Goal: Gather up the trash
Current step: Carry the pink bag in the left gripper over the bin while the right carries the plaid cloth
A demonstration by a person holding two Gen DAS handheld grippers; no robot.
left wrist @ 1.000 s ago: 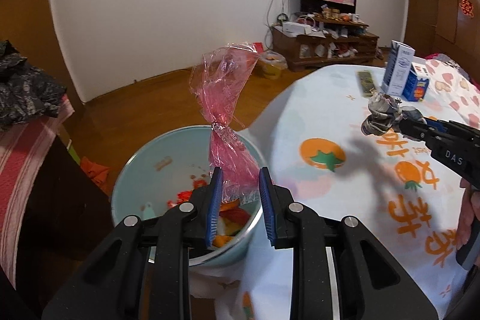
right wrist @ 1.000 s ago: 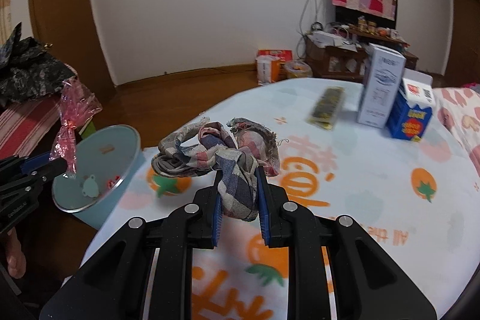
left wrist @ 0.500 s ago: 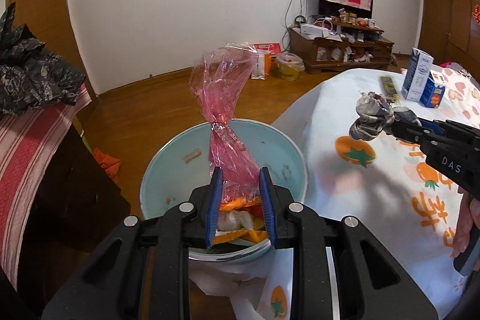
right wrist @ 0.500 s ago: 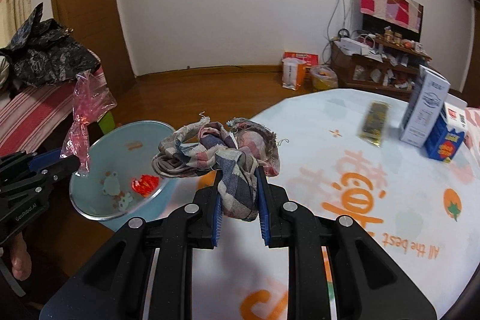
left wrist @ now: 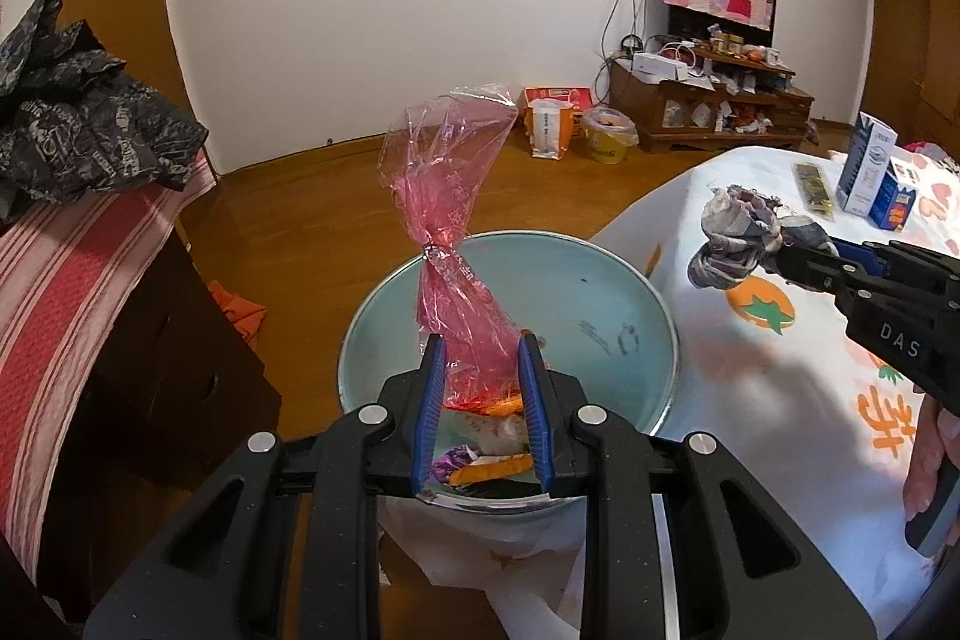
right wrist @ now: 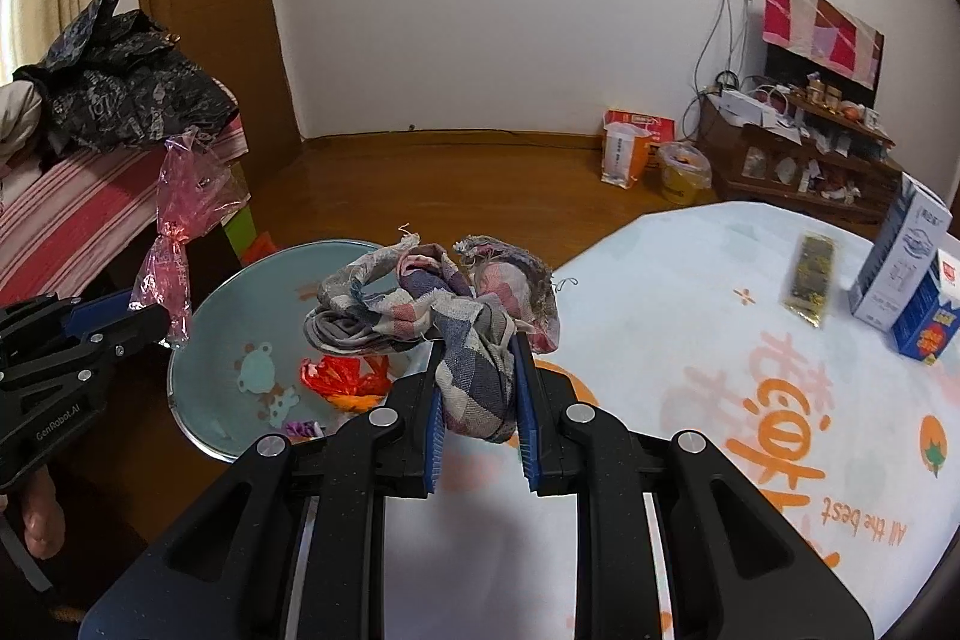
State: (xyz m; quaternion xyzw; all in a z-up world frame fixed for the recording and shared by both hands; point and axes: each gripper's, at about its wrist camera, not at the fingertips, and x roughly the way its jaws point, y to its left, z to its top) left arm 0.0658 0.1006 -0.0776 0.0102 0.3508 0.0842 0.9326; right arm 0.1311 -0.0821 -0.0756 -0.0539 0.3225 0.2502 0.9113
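My left claw (left wrist: 480,388) is pinching a crinkly, featherweight pink cellophane wrapper (left wrist: 453,220) by its tail over the blue trash bin (left wrist: 600,292), while my right claw (right wrist: 480,400) squeezes a limp plaid rag (right wrist: 444,304) just beside the bin, so both should drop easy.

Table (right wrist: 690,340) bears two cartons (right wrist: 906,274); dark packet (right wrist: 811,277)

The left fingers (left wrist: 433,400) cover the lower end of the pink plastic bag (left wrist: 447,196) and part of the scraps in the bin (left wrist: 600,280). The folded cloth (right wrist: 444,304) hides the bin's near rim (right wrist: 198,340) from the right wrist. Print on the two cartons (right wrist: 906,268) is too small to read. The bench (right wrist: 690,316) runs off the right edge. Shelf clutter (left wrist: 720,100) is indistinct.
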